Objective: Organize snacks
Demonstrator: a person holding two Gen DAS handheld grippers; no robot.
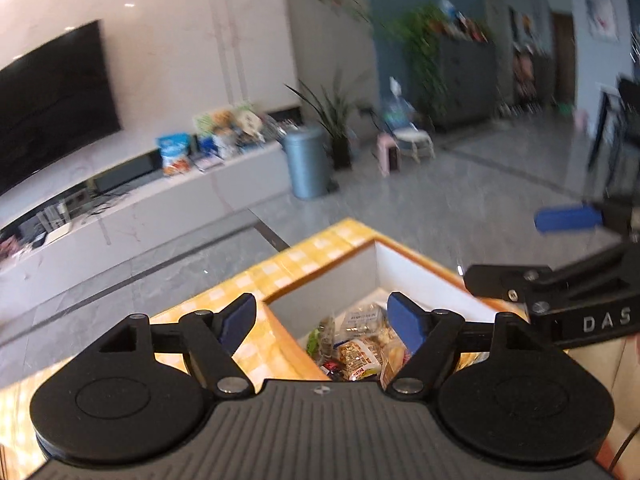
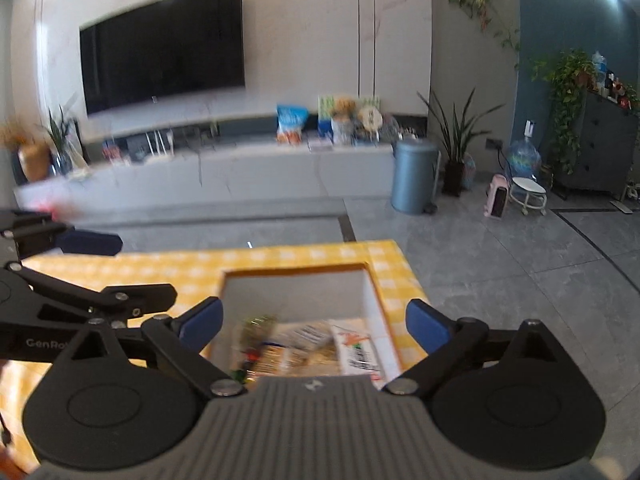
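A white-walled box (image 1: 412, 272) with an orange rim stands on a yellow checked tablecloth (image 1: 280, 264). Several snack packets (image 1: 360, 344) lie in its bottom. My left gripper (image 1: 322, 320) hangs above the box, open, with nothing between its blue pads. In the right wrist view the same box (image 2: 296, 292) holds the snack packets (image 2: 312, 344), and my right gripper (image 2: 314, 320) is open and empty over it. Each view shows the other gripper at its edge: the right one (image 1: 568, 220) at the right, the left one (image 2: 88, 242) at the left.
The yellow table (image 2: 160, 268) ends just beyond the box; grey tiled floor (image 2: 500, 264) lies past it. Across the room a low white TV bench (image 2: 240, 172) carries more snack bags (image 2: 292, 122) under a wall TV (image 2: 164, 46). A blue bin (image 2: 414, 176) and plants stand right of it.
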